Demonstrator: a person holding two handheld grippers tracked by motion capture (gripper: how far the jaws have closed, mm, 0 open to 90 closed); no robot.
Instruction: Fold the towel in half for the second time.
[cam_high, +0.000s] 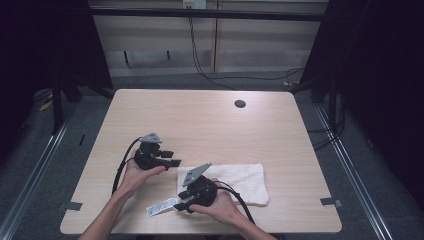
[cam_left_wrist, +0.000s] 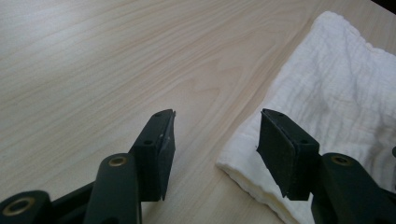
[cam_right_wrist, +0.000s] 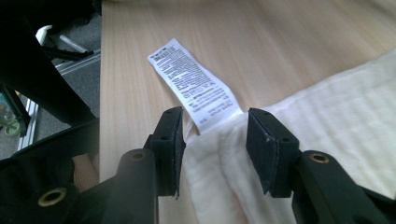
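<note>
Right gripper view is showing the right claw (cam_right_wrist: 212, 144) straddling the near corner of the white towel (cam_right_wrist: 327, 154); its pads are standing narrowly apart with cloth bunched between them, though I cannot tell whether they are pressing it. Just beyond the tips, the printed care label (cam_right_wrist: 194, 84) is lying flat on the desk (cam_right_wrist: 289, 42), pointing away from the claw toward the desk edge. That corner seems chosen because the label's seam marks a firm place to pinch.

In the left gripper view, the left claw (cam_left_wrist: 215, 149) is hovering low with its jaws wide and nothing between them. One pad is sitting over bare wood, the other above the towel's folded edge (cam_left_wrist: 243, 172), so a small shift would put the hem inside the gap. Beyond that edge the cloth is stretching off to the claw's right.

From the high view, both hands are resting at the towel's left end (cam_high: 182, 172), each claw (cam_high: 167, 157) (cam_high: 181, 204) likely taking one corner so the cloth can be lifted evenly.
</note>
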